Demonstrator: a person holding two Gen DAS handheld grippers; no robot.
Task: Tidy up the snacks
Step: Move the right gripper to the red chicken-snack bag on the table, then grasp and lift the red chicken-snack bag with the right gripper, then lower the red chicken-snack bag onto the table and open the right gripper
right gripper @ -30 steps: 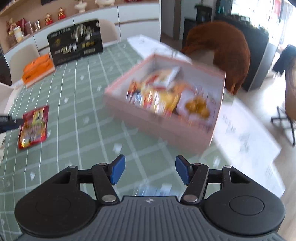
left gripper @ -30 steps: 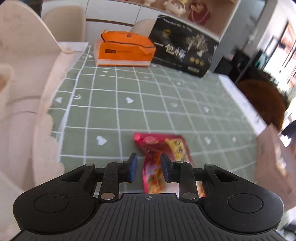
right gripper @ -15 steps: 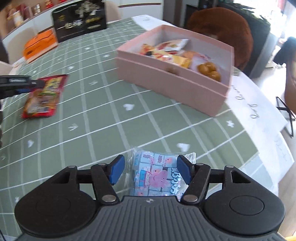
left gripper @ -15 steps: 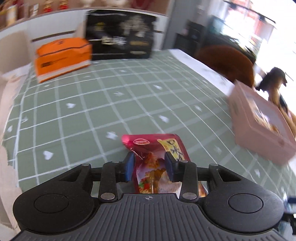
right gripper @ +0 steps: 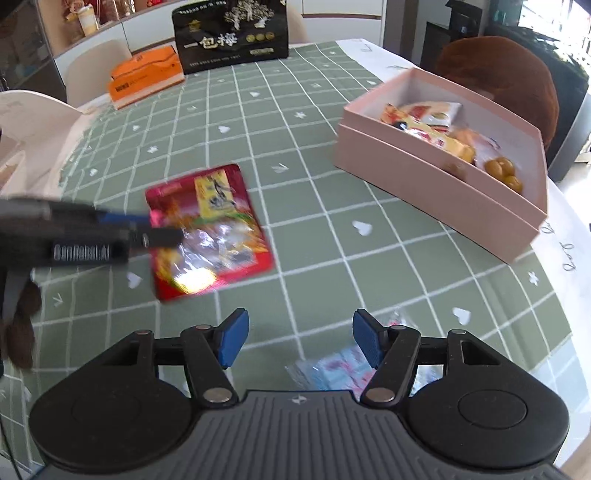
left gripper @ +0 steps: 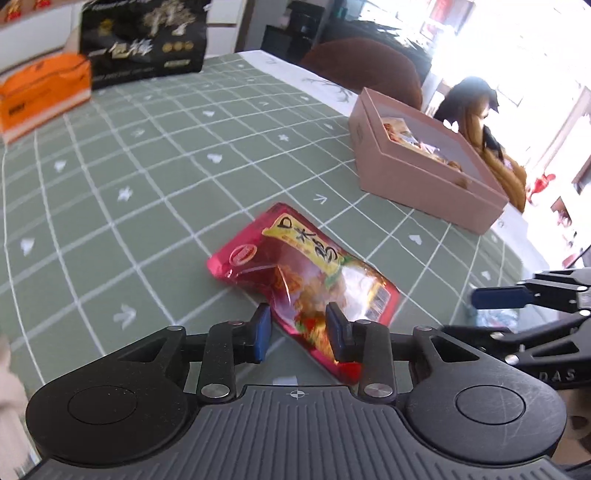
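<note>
A red snack packet (left gripper: 295, 273) lies low over the green checked tablecloth, its near end between the fingers of my left gripper (left gripper: 299, 332). The jaws are closing and the pads pinch the crumpled foil. Seen from the right wrist, the packet (right gripper: 214, 225) and the left gripper (right gripper: 147, 230) are blurred against the sharp cloth. My right gripper (right gripper: 299, 338) stands open above a light blue cartoon snack packet (right gripper: 332, 369) lying flat, and neither pad touches it. The pink box (right gripper: 424, 192) holds several snacks at the right.
An orange box (right gripper: 144, 79) and a black printed box (right gripper: 231, 33) stand at the table's far end. A brown chair (right gripper: 498, 70) is behind the pink box (left gripper: 406, 177), with a cream chair (right gripper: 33, 118) at the left. My right gripper (left gripper: 476, 312) shows close by in the left wrist view.
The left gripper swung right toward the pink box and rolled, and the red packet now lies skewed between its fingers. The right gripper dropped from near the box to above the blue packet.
</note>
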